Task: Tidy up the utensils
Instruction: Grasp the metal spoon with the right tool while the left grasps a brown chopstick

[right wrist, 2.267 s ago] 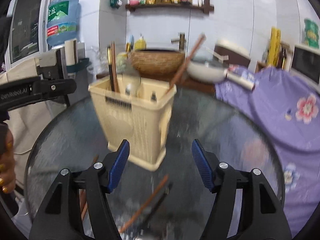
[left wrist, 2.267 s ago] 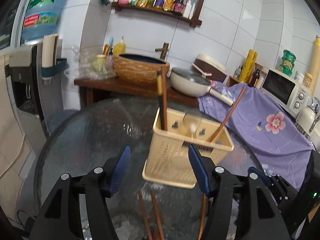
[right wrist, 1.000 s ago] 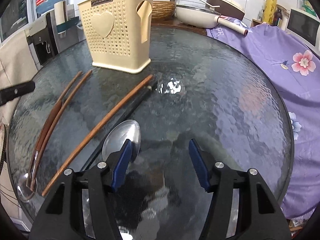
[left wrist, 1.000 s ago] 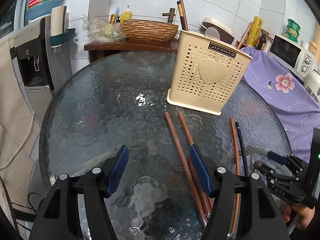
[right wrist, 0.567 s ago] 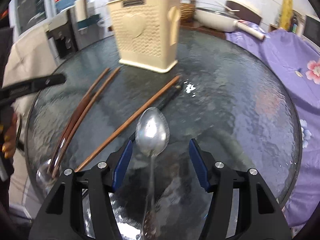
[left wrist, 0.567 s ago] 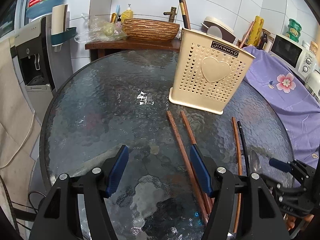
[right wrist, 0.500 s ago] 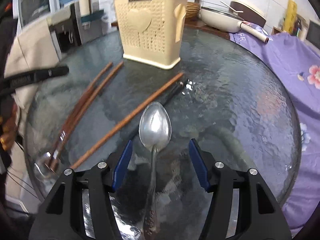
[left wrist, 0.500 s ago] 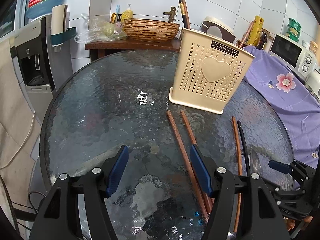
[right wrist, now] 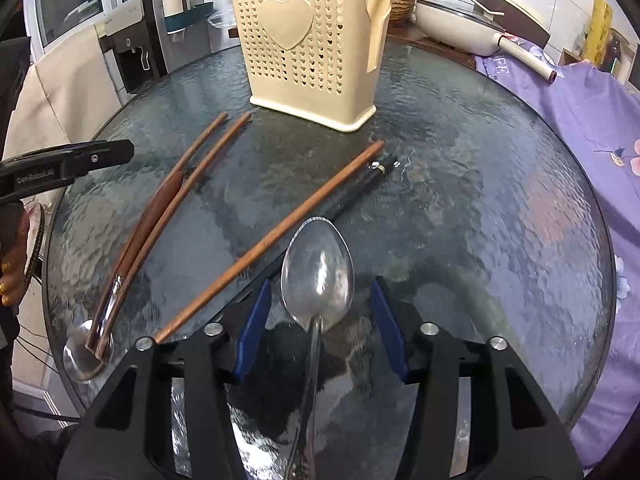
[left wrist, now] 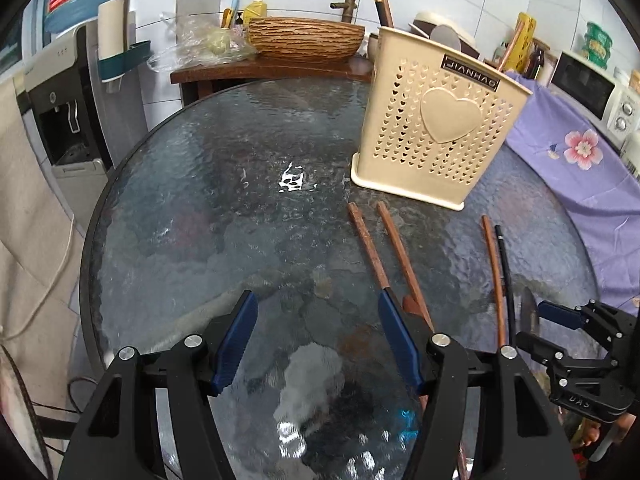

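A cream perforated utensil holder point(left wrist: 436, 136) point(right wrist: 308, 40) stands on the round glass table point(left wrist: 208, 200), with a few utensils upright in it. Loose brown chopsticks point(left wrist: 366, 244) point(right wrist: 276, 236) and a black one point(right wrist: 360, 188) lie in front of it. A steel spoon point(right wrist: 318, 272) lies between the jaws of my right gripper point(right wrist: 320, 304). Those jaws are closing, and the blue pads point(right wrist: 256, 320) stand clear of the spoon's thin handle. My left gripper point(left wrist: 314, 320) hovers open over bare glass, just left of the brown chopstick pair.
A wooden-handled spoon point(right wrist: 86, 354) lies by the table's near left edge. A purple flowered cloth point(right wrist: 592, 120) covers the counter on the right. Behind the table are a woven basket point(left wrist: 306, 38), a pan point(right wrist: 456, 20) and a water dispenser point(left wrist: 64, 112).
Both grippers came down from the holder's top to the table. The right gripper swung left until the steel spoon sat centred between its jaws, which have narrowed. The left gripper has hardly moved since.
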{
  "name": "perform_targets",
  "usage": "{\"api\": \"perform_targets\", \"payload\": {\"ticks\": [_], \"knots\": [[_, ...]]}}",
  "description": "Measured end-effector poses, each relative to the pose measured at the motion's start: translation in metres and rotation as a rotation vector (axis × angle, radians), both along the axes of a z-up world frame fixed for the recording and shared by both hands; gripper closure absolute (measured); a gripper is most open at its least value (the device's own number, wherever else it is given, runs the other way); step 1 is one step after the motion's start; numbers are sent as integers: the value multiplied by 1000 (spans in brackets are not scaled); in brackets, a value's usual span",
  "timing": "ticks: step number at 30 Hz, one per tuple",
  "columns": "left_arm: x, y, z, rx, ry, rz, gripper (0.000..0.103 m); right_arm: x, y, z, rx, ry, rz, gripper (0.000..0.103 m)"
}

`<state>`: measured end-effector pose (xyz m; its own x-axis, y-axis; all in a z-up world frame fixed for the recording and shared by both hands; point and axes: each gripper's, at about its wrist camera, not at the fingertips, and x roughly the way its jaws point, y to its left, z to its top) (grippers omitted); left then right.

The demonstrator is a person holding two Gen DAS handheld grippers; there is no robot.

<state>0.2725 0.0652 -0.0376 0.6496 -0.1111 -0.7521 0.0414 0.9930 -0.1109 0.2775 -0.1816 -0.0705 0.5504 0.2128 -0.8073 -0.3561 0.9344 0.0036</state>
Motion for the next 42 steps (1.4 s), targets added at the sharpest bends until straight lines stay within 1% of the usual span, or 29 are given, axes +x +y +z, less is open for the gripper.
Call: {"api": "perform_targets", "payload": {"ticks": [2, 3, 5, 6, 9, 16, 25, 31, 37, 39, 42], "knots": [[8, -4, 0, 14, 6, 1, 44, 2, 2, 1, -2, 4, -10, 57], [13, -6, -1, 16, 10, 1, 46, 2, 3, 1, -3, 5, -12, 59], [22, -11, -1, 17, 17, -1, 48, 1, 5, 2, -9, 6, -11, 64], [28, -15, -1, 21, 22, -4, 48, 0, 6, 2, -10, 6, -10, 65], [42, -25, -7, 41, 47, -15, 50, 0, 7, 3, -13, 13, -10, 65], [55, -40, -21, 93, 90, -31, 53, 4, 8, 3, -17, 27, -6, 65], [60, -47, -26, 131, 98, -39, 56, 12, 10, 3, -25, 39, -5, 65], [67, -50, -24, 134, 110, -41, 66, 15, 10, 4, -28, 53, -3, 65], [78, -53, -22, 141, 129, -47, 83, 17, 12, 4, -39, 65, 4, 65], [82, -54, -22, 145, 136, -38, 92, 19, 12, 4, -41, 72, 9, 65], [84, -55, -22, 145, 141, -27, 94, 21, 12, 4, -39, 79, 15, 65]]}}
